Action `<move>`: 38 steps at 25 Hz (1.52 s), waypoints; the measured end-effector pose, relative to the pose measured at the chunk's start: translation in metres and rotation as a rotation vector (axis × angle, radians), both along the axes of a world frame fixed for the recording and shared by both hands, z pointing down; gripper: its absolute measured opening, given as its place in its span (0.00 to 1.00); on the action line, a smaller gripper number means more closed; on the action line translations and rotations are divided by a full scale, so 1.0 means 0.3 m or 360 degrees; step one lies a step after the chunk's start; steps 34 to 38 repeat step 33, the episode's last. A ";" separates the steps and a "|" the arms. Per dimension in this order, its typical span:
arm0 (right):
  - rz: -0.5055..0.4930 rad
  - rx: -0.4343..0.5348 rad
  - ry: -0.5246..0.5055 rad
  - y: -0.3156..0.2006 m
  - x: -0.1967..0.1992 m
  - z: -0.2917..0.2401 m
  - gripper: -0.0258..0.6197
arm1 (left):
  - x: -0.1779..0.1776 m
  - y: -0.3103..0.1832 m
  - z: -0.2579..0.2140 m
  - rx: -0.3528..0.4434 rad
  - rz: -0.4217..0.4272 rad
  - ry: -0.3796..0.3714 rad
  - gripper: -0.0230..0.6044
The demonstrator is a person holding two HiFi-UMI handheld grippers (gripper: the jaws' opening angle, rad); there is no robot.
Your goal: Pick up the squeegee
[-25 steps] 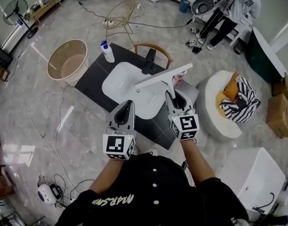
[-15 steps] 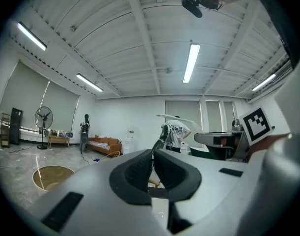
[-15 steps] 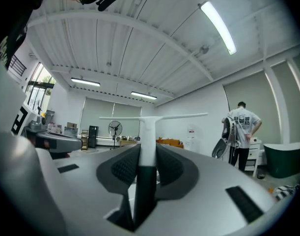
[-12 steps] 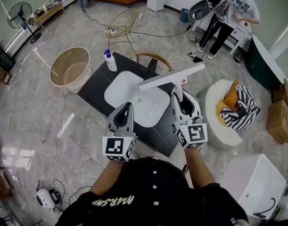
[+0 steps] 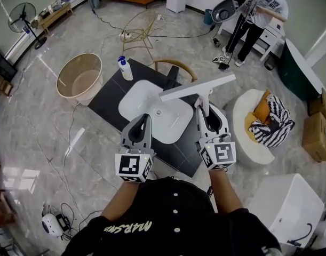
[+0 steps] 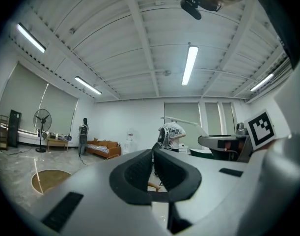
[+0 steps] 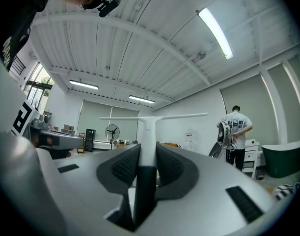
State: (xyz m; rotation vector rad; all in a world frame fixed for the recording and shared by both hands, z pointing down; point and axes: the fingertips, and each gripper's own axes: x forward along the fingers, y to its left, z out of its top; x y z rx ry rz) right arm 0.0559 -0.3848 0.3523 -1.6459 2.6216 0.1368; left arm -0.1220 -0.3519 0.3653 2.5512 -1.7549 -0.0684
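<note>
The right gripper (image 5: 205, 112) clamps the handle of the white T-shaped plastic squeegee (image 5: 197, 87), blade crosswise beyond its jaws; the left gripper (image 5: 143, 120) alongside is closed, empty.

In the head view the right gripper (image 5: 207, 110) hides the lower handle of the squeegee (image 5: 197, 88). The top edge crops a person (image 5: 260, 7) at upper right, and the label on the bottle (image 5: 124, 69) is unreadably small.

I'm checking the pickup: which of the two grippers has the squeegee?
The right gripper: its jaws clamp the handle of the white squeegee, which is held up in the air. The left gripper has its jaws closed together with nothing between them.
</note>
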 end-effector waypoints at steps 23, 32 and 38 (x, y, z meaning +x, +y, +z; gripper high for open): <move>-0.0006 -0.0016 0.0034 0.024 -0.016 0.021 0.16 | 0.000 0.013 -0.024 0.0035 -0.0001 0.0012 0.07; -0.0009 -0.0023 0.0030 0.025 -0.024 0.021 0.16 | -0.010 0.018 -0.033 0.0048 -0.0007 0.0014 0.07; -0.0009 -0.0023 0.0030 0.025 -0.026 0.020 0.16 | -0.010 0.018 -0.034 0.0049 -0.0007 0.0014 0.07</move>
